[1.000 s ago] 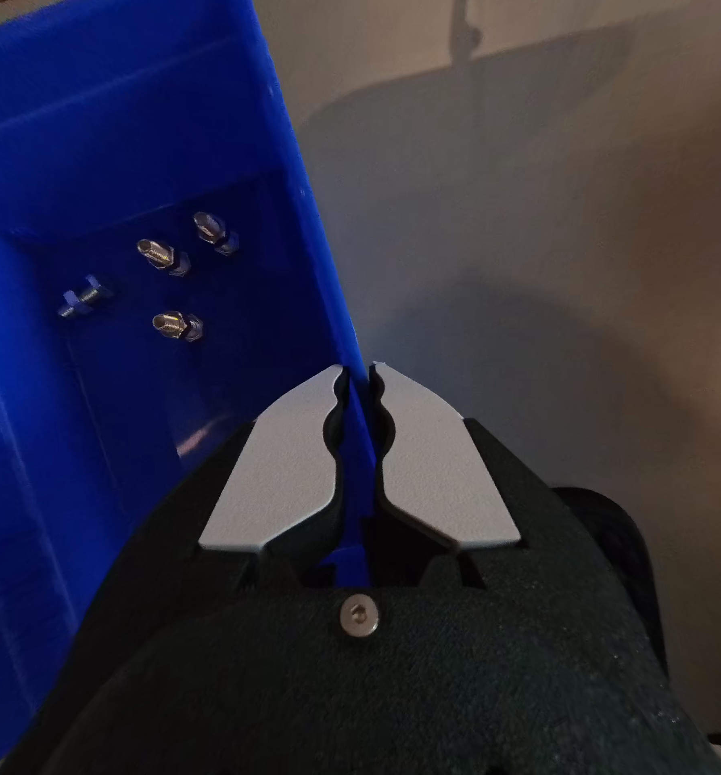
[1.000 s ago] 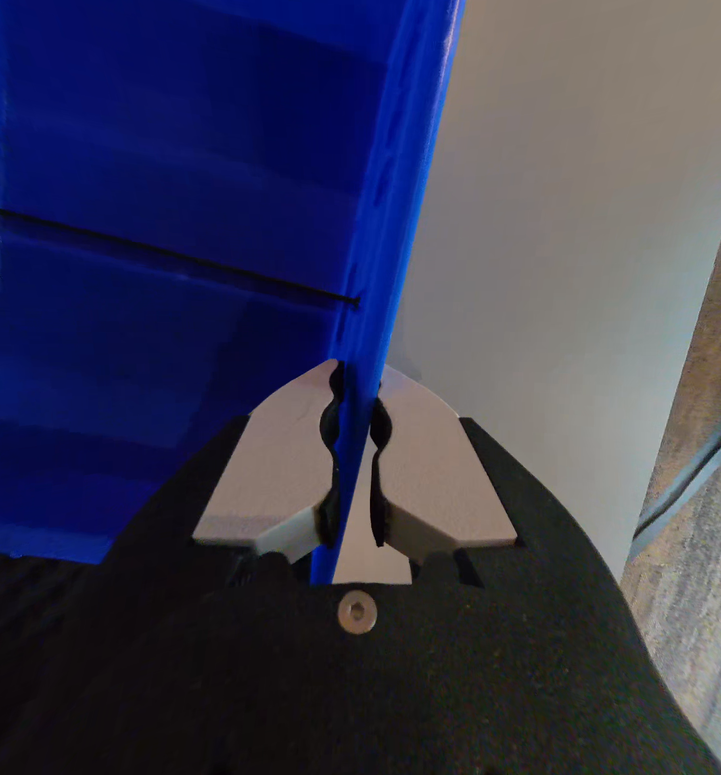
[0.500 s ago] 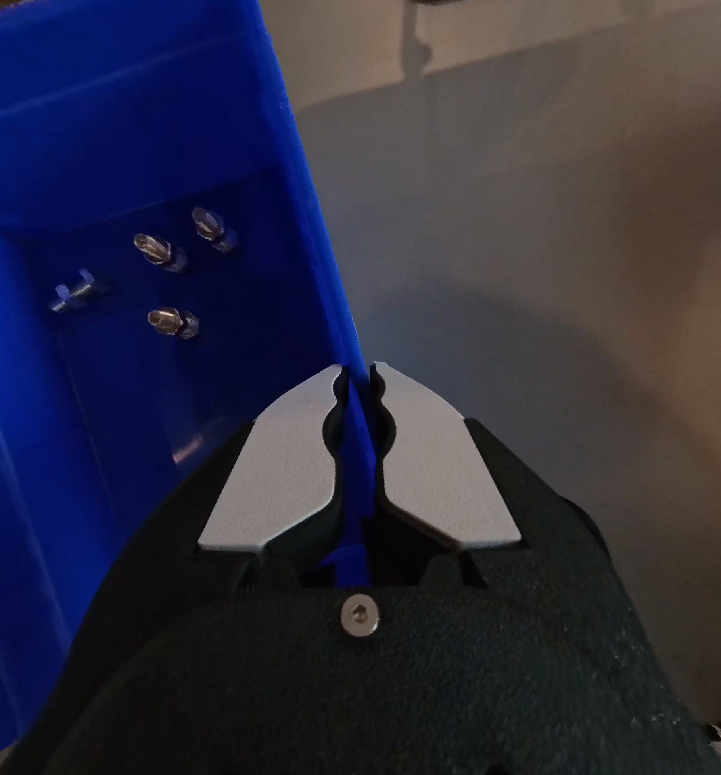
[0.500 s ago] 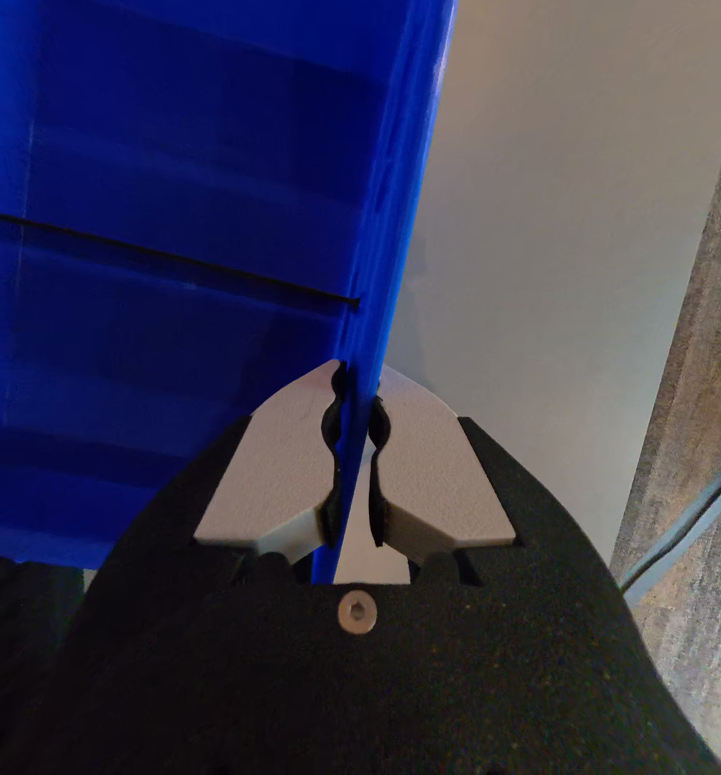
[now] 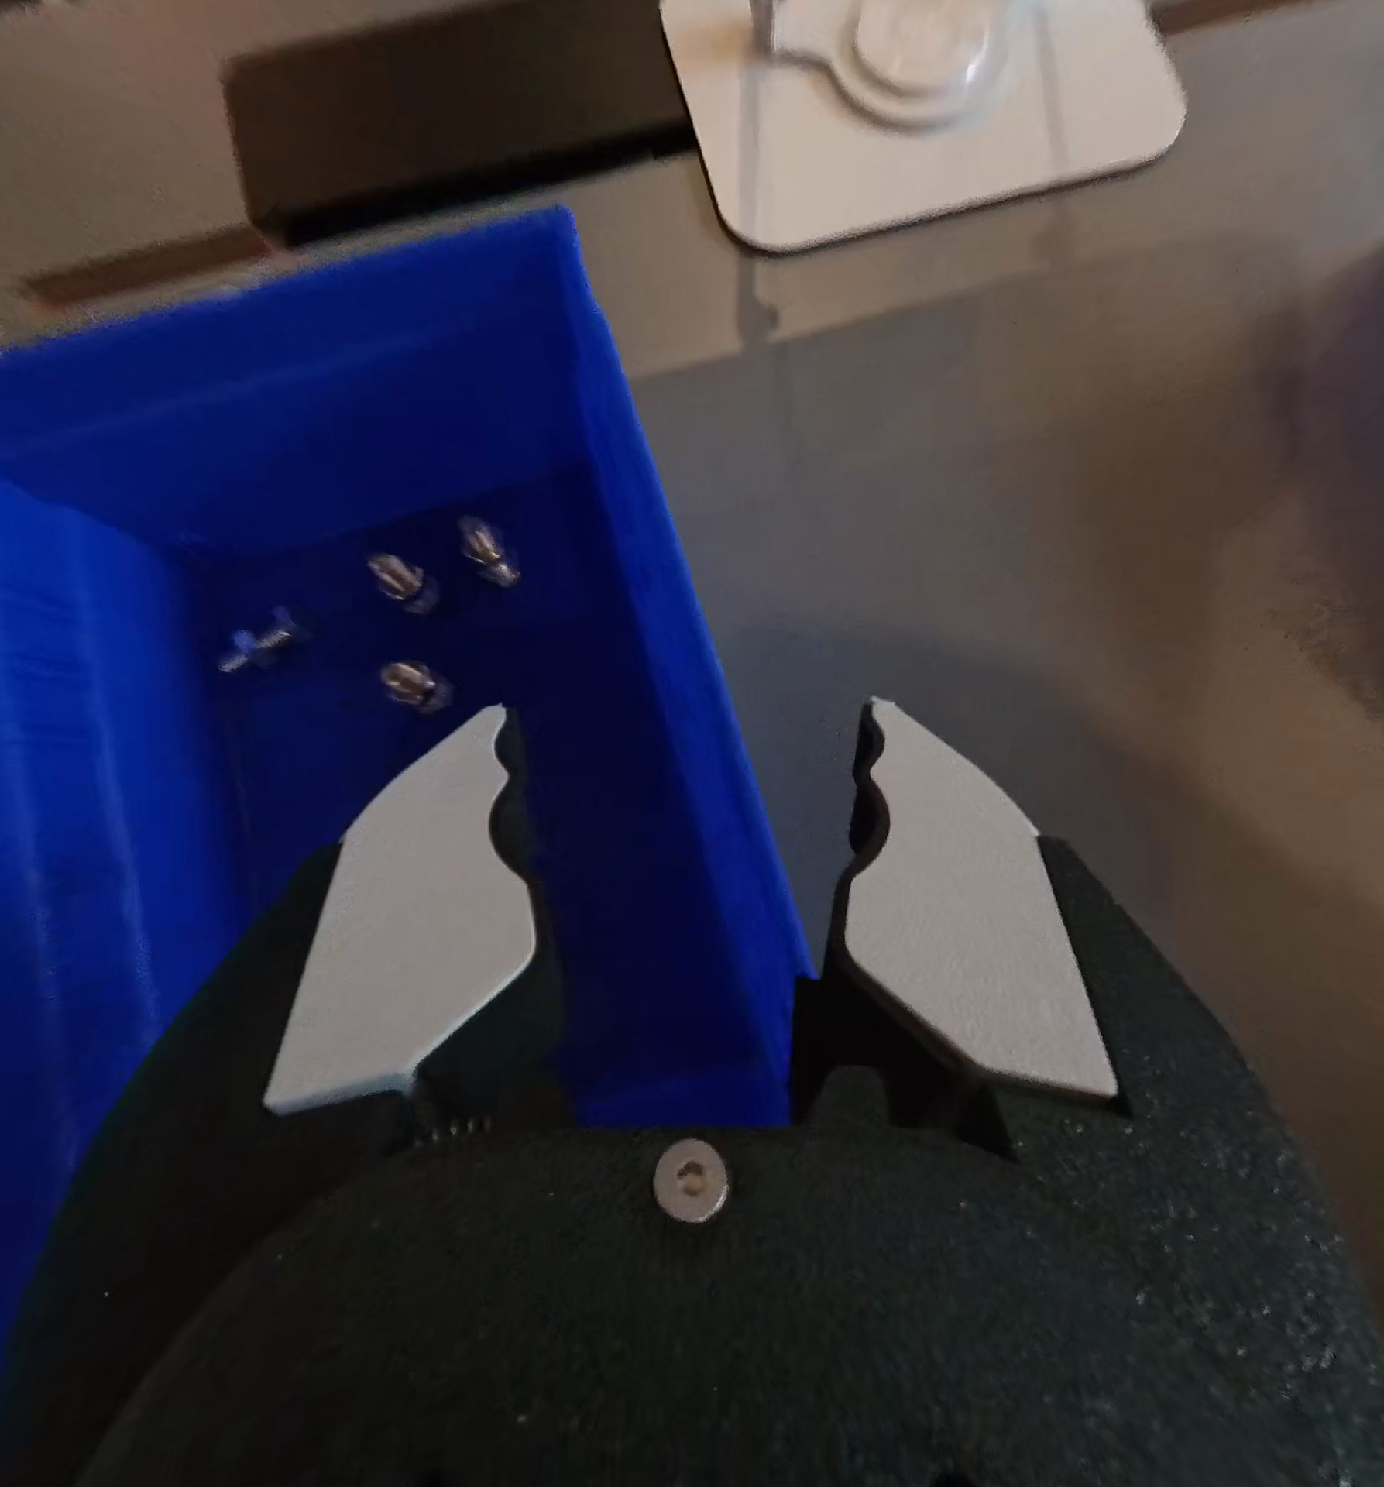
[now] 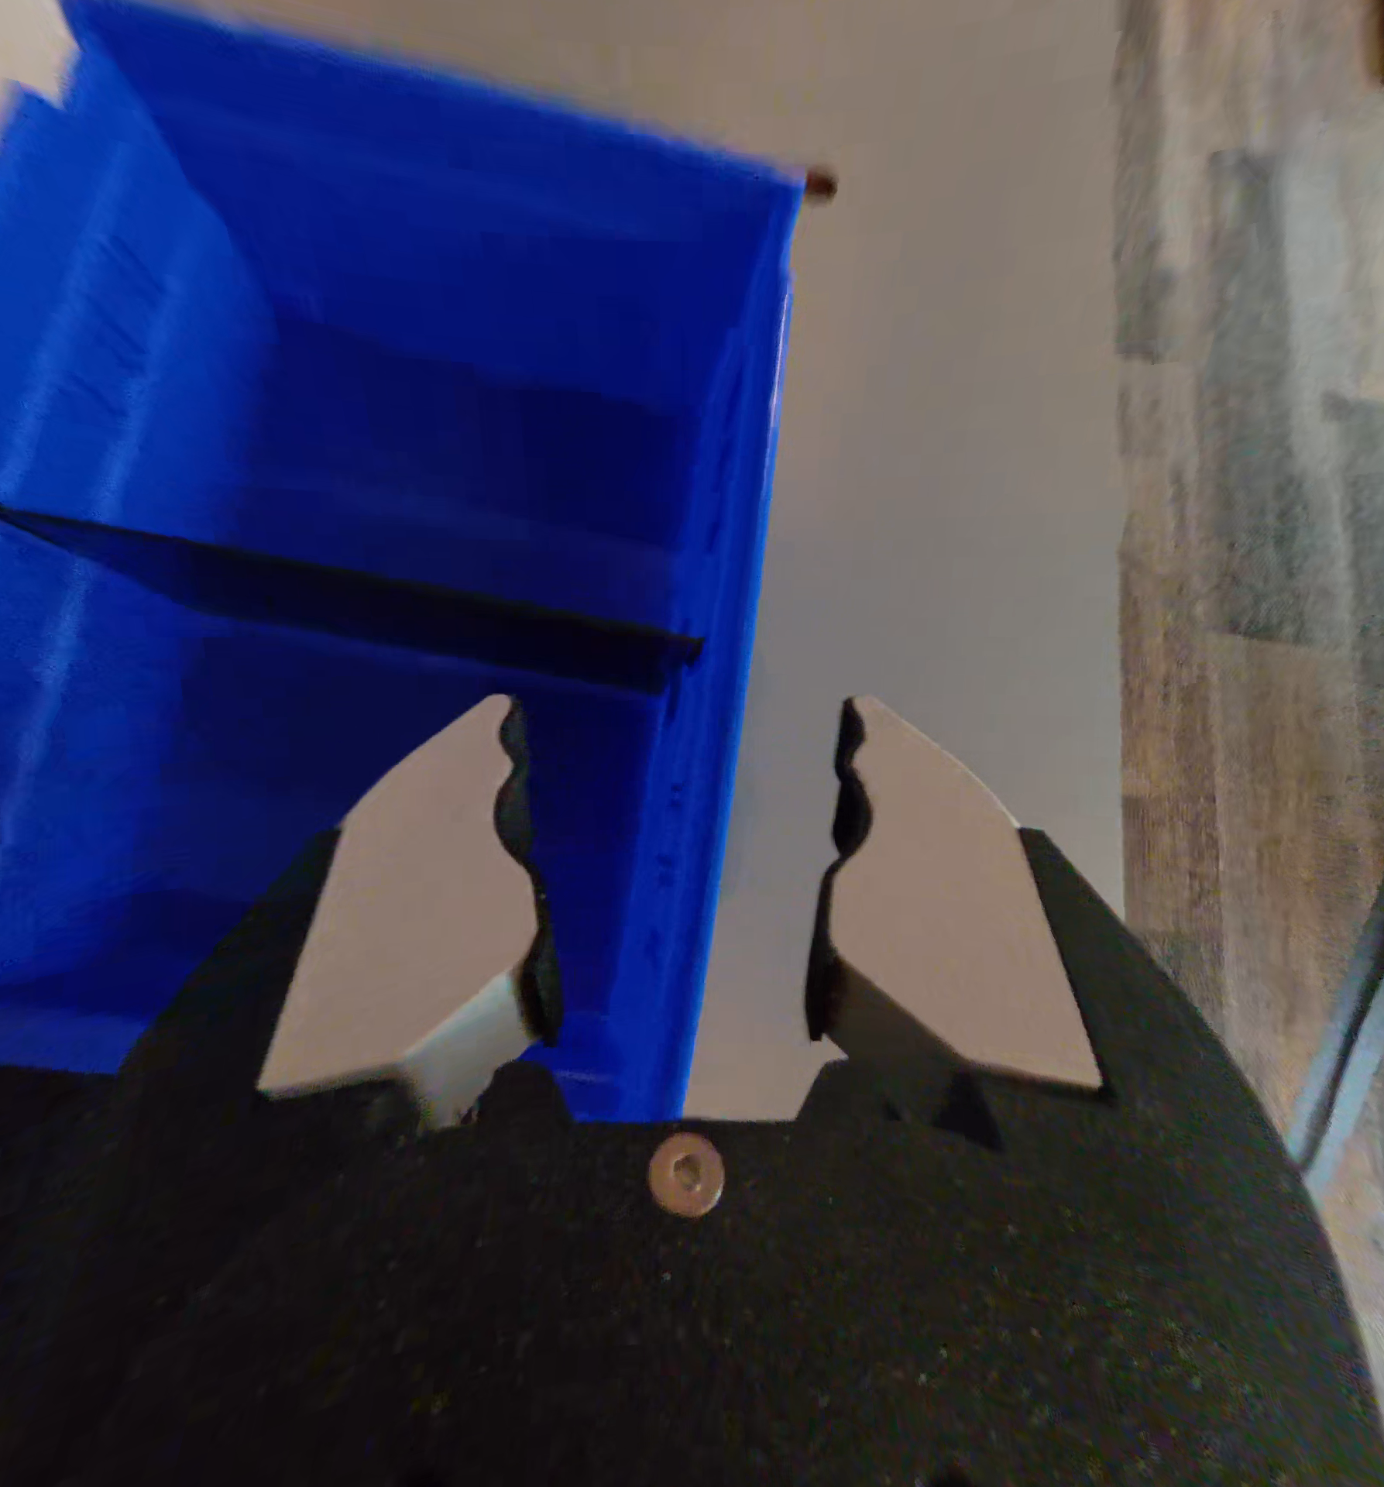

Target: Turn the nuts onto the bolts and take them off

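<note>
A blue plastic bin (image 5: 366, 418) sits on the table. Several small silver bolts with nuts lie on its floor: one (image 5: 403, 581), another (image 5: 489, 550), a third (image 5: 413, 682), and one lying sideways (image 5: 258, 640). My left gripper (image 5: 684, 712) is open, its jaws astride the bin's right wall (image 5: 672, 724) without touching it. In the right wrist view the bin (image 6: 350, 402) shows a dark divider (image 6: 350, 591). My right gripper (image 6: 680, 708) is open astride the bin's right wall (image 6: 733, 644).
A white square stand base (image 5: 914, 121) and a dark box (image 5: 447, 129) lie beyond the bin in the left wrist view. The table surface (image 5: 994, 563) spreads to the right. In the right wrist view the white table edge (image 6: 954, 402) meets grey wood-look floor (image 6: 1268, 483). Across from one pair of fingers to the other is roughly 60 centimeters.
Both grippers were shut on the bin's wall and have opened, letting it go. Both have drawn back a little, so more of the bin and background shows.
</note>
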{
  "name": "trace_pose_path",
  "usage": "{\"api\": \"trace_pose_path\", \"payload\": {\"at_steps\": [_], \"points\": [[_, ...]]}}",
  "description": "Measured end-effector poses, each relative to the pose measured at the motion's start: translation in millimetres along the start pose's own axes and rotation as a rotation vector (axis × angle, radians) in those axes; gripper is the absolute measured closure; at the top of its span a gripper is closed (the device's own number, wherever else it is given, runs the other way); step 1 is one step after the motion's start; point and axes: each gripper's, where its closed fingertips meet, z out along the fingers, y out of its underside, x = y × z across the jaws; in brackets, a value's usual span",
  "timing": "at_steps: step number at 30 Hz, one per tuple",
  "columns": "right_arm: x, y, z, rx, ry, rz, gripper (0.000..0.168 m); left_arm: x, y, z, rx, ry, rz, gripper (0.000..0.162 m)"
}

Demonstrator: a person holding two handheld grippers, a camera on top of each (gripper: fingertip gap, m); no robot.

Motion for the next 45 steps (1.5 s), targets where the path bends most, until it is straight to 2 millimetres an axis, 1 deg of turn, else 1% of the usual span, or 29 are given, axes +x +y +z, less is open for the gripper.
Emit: {"api": "trace_pose_path", "payload": {"at_steps": [2, 3, 4, 6, 7, 9, 11, 13, 17, 19, 21, 23, 27, 30, 32, 37, 40, 41, 42, 43, 45], "points": [[-8.3, -15.8, -20.3, 0.121, -0.012, 0.021, 0.077, -11.3, -6.8, -20.9, 0.075, 0.021, -0.009, 0.082], [-15.2, -22.0, -30.3, 0.177, -0.031, 0.025, 0.072, -18.6, -8.5, -31.3, 0.105, 0.032, -0.018, 0.083], [-22.7, -26.2, -39.5, 0.223, -0.053, 0.027, 0.072, -27.4, -8.6, -40.7, 0.126, 0.038, -0.025, 0.084], [-38.0, -28.1, -54.5, 0.279, -0.092, 0.022, 0.074, -50.4, -4.5, -55.0, 0.138, 0.023, -0.030, 0.089], [-44.7, -26.5, -60.2, 0.293, -0.105, 0.019, 0.075, -62.6, -0.4, -59.2, 0.127, 0.013, -0.032, 0.092], [-57.7, -20.7, -68.2, 0.304, -0.125, 0.001, 0.079, -82.5, 11.2, -60.9, 0.075, 0.011, -0.032, 0.094], [-69.9, -13.3, -72.3, 0.301, -0.141, -0.027, 0.080, -95.5, 22.8, -54.1, 0.019, 0.027, -0.016, 0.100], [-80.5, -5.9, -74.2, 0.293, -0.151, -0.059, 0.082, -98.8, 28.2, -42.0, -0.001, 0.051, 0.011, 0.104], [-98.5, 2.5, -79.0, 0.293, -0.187, -0.097, 0.086, -81.3, 29.8, -9.0, 0.005, 0.109, 0.162, 0.108], [-103.0, 3.2, -81.3, 0.303, -0.195, -0.102, 0.088, -78.9, 32.0, 11.3, -0.016, 0.089, 0.224, 0.110], [-105.6, 4.0, -82.6, 0.307, -0.198, -0.108, 0.089, -83.8, 36.4, 30.4, -0.062, 0.043, 0.210, 0.110], [-107.2, 5.9, -83.7, 0.304, -0.201, -0.123, 0.089, -90.2, 37.6, 45.4, -0.065, -0.001, 0.164, 0.110], [-105.1, 9.4, -84.6, 0.295, -0.191, -0.139, 0.090, -88.2, 38.3, 69.2, -0.026, 0.039, 0.101, 0.111], [-104.4, 8.9, -85.9, 0.299, -0.194, -0.140, 0.091, -95.3, 47.3, 81.6, -0.076, 0.027, 0.070, 0.111], [-105.2, 8.4, -87.1, 0.305, -0.201, -0.143, 0.092, -101.6, 49.3, 87.7, -0.084, 0.009, 0.060, 0.111], [-107.7, 9.2, -87.4, 0.308, -0.215, -0.141, 0.093, -104.5, 51.9, 101.9, -0.095, 0.035, 0.037, 0.114], [-108.1, 9.9, -88.2, 0.302, -0.209, -0.154, 0.093, -104.4, 50.2, 105.7, -0.072, 0.052, 0.025, 0.118], [-108.3, 9.4, -89.1, 0.304, -0.208, -0.156, 0.093, -105.5, 49.6, 106.2, -0.065, 0.050, 0.022, 0.121], [-108.9, 8.8, -90.2, 0.307, -0.209, -0.158, 0.093, -107.3, 49.6, 106.2, -0.059, 0.043, 0.024, 0.127], [-109.4, 8.1, -91.3, 0.309, -0.208, -0.160, 0.093, -108.2, 50.3, 105.6, -0.055, 0.042, 0.032, 0.141], [-110.5, 6.2, -93.1, 0.314, -0.206, -0.165, 0.093, -106.7, 51.8, 104.2, -0.051, 0.058, 0.036, 0.141]]}}
